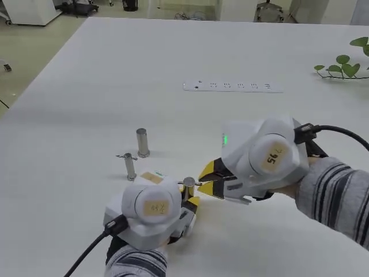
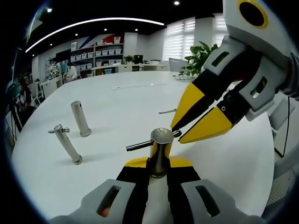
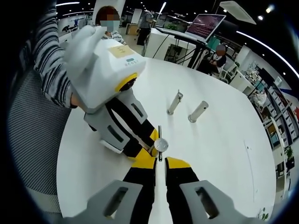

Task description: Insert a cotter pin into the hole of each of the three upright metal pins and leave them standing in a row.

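Cotter pin (image 2: 139,146) gripped by right tongs (image 2: 177,134), upright pin (image 2: 160,156) by left tongs (image 2: 159,165) (crossing: left gripper view).

Open-plan office doubling as a lab: a long white table (image 1: 115,69) carries a power strip (image 1: 232,86) and a trailing green plant (image 1: 346,64). Around it stand stocked shelves (image 2: 100,51), windows with blinds (image 2: 180,39), a lit screen (image 3: 205,24) on a desk and wheeled chairs (image 1: 268,10).

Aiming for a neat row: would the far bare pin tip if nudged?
Probably, if pushed high: the far pin is tall and slim on a small flared foot. Fallen, its round body would likely roll on the smooth table.
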Motion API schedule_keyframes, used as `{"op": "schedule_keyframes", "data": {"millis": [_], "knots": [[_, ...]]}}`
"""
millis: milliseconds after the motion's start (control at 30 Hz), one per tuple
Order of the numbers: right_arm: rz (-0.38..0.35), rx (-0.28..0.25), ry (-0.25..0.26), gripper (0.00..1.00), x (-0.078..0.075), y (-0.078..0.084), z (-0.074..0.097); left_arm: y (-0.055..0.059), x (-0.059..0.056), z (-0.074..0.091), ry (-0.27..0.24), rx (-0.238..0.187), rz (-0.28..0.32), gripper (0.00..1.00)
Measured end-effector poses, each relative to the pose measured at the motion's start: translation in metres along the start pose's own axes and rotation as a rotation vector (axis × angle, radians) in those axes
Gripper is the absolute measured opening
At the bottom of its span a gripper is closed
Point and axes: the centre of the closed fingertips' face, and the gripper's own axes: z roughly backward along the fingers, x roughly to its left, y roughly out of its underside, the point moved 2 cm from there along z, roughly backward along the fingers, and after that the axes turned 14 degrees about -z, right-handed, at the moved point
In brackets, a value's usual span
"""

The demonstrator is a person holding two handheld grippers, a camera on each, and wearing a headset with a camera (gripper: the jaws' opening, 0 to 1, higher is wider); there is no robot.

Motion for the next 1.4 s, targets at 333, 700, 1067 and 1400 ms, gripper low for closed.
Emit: {"op": "schedule_keyframes", "data": {"millis": [333, 700, 1067, 1400], "knots": [[0.001, 0.004, -0.001, 0.0, 0.0003, 0.0007, -0.0014, 0.0005, -0.0002, -0.0004, -0.016, 0.009, 0.0, 0.1], [0.015, 0.001, -0.002, 0.0, -0.0001, -0.0008, -0.0023, 0.0004, -0.0003, -0.0005, -0.024, 0.012, -0.003, 0.1], [-0.006, -0.009, 0.002, 0.0, -0.0004, -0.0016, -0.0046, 0.0006, -0.0004, -0.0004, -0.023, 0.016, 0.0, 0.11], [-0.134, -0.08, -0.024, 0.05, -0.0018, -0.0061, -0.0043, -0.0044, 0.0053, 0.0053, -0.003, 0.001, 0.003, 0.23]]}}
